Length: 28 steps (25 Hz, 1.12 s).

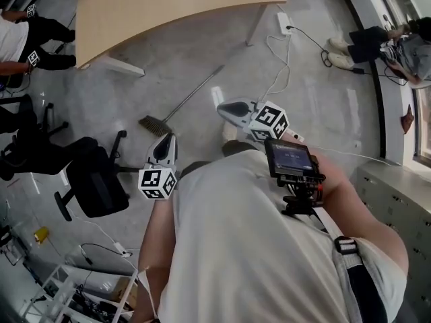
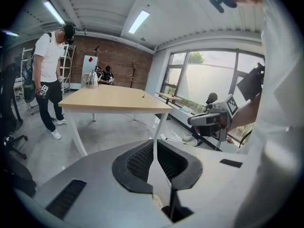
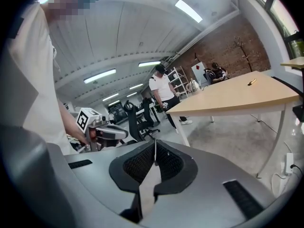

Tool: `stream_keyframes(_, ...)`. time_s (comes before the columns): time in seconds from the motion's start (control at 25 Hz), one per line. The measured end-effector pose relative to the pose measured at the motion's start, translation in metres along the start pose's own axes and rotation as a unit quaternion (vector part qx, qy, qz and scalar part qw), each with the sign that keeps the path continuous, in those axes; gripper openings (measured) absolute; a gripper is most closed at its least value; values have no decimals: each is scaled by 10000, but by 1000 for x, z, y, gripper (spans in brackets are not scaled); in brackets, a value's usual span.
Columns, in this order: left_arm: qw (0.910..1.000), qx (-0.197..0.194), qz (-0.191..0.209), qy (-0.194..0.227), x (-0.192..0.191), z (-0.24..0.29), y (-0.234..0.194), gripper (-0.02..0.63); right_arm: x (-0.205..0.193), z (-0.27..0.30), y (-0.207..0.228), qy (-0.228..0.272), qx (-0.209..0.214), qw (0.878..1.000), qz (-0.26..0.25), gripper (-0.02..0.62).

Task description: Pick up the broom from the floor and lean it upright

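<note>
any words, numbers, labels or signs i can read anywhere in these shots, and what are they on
No text can be read in any view.
Screen on the chest mount: lit, with faint lines too small to read.
Left marker cube and right marker cube: black-and-white square patterns only, no letters.
White board by the brick wall: a red diamond shape, no words.

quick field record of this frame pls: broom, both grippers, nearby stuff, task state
broom: grey long-handled broom with dark bristles, lying flat on the grey floor
left gripper: jaws together, empty, clear of the broom
right gripper: jaws together, empty, clear of the broom
nearby: light wooden table; black office chair
task state: broom not yet picked up
</note>
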<state>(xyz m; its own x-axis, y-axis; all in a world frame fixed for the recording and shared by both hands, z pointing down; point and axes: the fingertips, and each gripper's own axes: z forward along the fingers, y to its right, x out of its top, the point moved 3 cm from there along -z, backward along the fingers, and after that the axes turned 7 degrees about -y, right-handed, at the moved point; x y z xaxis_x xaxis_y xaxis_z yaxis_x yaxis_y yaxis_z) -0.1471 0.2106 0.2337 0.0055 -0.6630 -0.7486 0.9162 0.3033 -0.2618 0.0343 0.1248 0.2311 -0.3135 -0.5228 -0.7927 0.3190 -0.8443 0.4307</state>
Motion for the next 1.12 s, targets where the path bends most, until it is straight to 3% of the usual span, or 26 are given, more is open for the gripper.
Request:
stream_keyframes(0.32, 9990, -297, 199, -275, 8, 27, -16, 29, -4, 20, 18, -46, -173, 9997, 183, 20)
stream_keyframes(0.52, 9956, -717, 375, -465, -2, 27, -60, 29, -6, 60, 8, -154, -541, 9978, 351, 20)
stream_keyframes(0.64, 9928, -948, 502, -532, 7, 36, -64, 29, -5, 60, 13, -128, -775, 9955, 523, 20)
stream_keyframes(0.88, 9841, -1427, 722, -767, 20, 66, -56, 29, -11, 43, 25, -94, -1181, 9893, 852, 20)
stream_keyframes(1.12, 9698, -1837, 994, -1258, -5, 88, -60, 25, -49, 35, 17, -125, -1660, 9764, 1375, 20)
